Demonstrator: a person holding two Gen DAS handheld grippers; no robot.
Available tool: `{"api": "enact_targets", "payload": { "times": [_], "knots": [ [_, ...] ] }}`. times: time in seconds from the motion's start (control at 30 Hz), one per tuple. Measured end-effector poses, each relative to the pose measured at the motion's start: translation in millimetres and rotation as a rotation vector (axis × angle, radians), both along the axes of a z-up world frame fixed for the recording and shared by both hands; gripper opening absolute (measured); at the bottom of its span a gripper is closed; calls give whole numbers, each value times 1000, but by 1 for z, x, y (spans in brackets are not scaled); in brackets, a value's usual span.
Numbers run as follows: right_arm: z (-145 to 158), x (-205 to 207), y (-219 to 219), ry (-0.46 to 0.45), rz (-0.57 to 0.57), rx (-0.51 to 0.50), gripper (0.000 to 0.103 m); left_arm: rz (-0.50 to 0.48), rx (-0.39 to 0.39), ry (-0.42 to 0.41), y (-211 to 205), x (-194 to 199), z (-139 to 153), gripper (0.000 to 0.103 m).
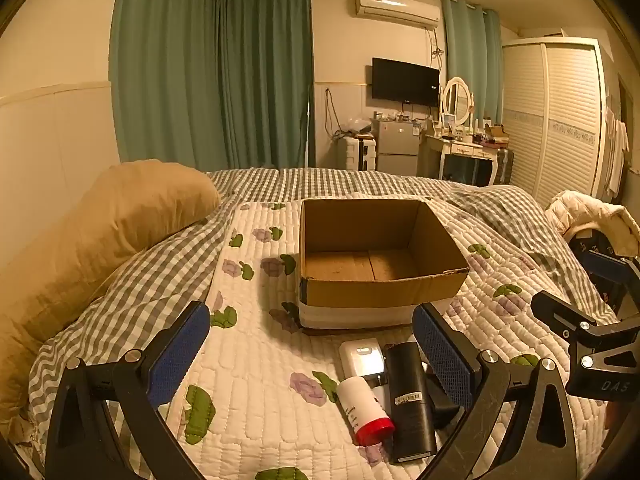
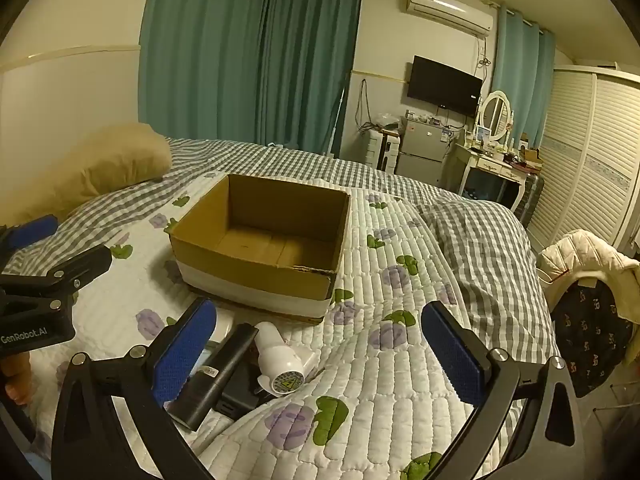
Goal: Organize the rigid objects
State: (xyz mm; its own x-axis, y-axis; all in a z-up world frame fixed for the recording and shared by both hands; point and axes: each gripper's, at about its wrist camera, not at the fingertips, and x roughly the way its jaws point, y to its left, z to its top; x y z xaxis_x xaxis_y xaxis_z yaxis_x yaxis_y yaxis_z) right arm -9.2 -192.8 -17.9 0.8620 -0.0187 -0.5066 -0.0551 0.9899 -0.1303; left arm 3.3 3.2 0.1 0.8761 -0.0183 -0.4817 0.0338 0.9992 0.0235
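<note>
An empty open cardboard box (image 1: 372, 264) (image 2: 264, 248) stands on the quilted bed. In front of it lie a white bottle with a red cap (image 1: 362, 408), a black cylinder (image 1: 410, 400) (image 2: 218, 372), a white flat device (image 1: 360, 356) and a white hair-dryer-like item (image 2: 278, 358). My left gripper (image 1: 312, 352) is open and empty above the quilt, with the items just inside its right finger. My right gripper (image 2: 320, 354) is open and empty, the items near its left finger.
A tan pillow (image 1: 120, 216) lies at the left. A checked duvet (image 2: 472, 240) bunches at the right. A chair with a jacket (image 2: 588, 280) stands off the bed's right edge. Each gripper shows at the edge of the other's view.
</note>
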Motion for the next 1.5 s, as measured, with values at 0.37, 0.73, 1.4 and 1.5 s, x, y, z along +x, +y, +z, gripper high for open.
{"api": "enact_targets", "payload": {
  "times": [0.37,0.73,1.4,1.5],
  "knots": [
    [-4,1,1,12,7,5,103,1,0,6,-3,-2,-3,103],
    [-5,2,-1,20,9,8,103,2,-1,10,-2,-2,-4,103],
    [-7,3,1,29,15,13,103,6,-10,22,-4,-6,-12,103],
    [-7,3,1,29,15,13,103,6,-10,23,-3,-6,-12,103]
  ]
}}
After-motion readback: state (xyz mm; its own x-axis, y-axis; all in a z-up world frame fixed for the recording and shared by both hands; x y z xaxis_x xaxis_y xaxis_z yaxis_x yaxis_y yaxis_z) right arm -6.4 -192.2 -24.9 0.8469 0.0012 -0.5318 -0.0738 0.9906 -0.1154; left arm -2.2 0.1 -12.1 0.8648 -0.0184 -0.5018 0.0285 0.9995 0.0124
